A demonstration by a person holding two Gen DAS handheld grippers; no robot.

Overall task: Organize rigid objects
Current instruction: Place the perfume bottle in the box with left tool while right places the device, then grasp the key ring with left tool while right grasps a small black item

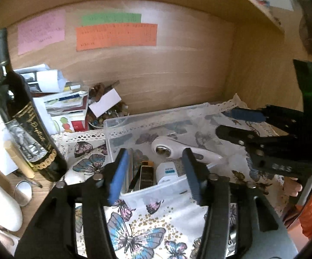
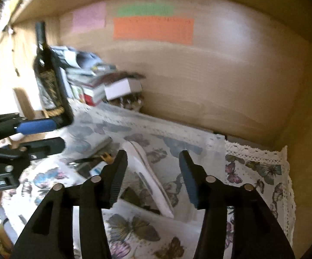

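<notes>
A clear plastic box sits on a butterfly-print cloth. In it lie a white device with a round metal end, a small white box with blue print, a gold-topped dark item and a metal piece. My left gripper is open and empty just in front of the box's near wall. My right gripper is open and empty over the box; the white device lies between its fingers. It also shows at the right of the left wrist view.
A dark wine bottle stands at the left. Behind it are piled papers, a white card and a bowl of small bits. Wooden walls close the back and right. Coloured notes hang on the back wall.
</notes>
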